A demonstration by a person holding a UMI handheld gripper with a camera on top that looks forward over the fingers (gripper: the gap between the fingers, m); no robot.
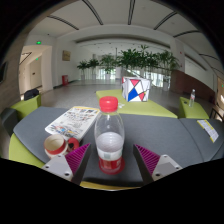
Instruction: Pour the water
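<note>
The bottle [109, 132] stands upright between the fingers of the gripper [109, 158], red cap on, its label level with the magenta pads [77, 155]. The fingers sit spread with a gap showing at either side of the bottle, so they are about it but not pressing.

To grip well, I judge it best to close evenly on the labelled body, low enough that the bottle will not swing, and to keep it vertical until lifted. The cap looks in place, so it would need to come off before pouring.

A small red-and-white cup [55, 146] sits just beside the left finger. A leaflet [72, 122] lies beyond it on the grey table [165, 130]. Further off stand a patterned cube [134, 91], green seats [27, 103] and a row of plants [140, 60] in a bright hall.
</note>
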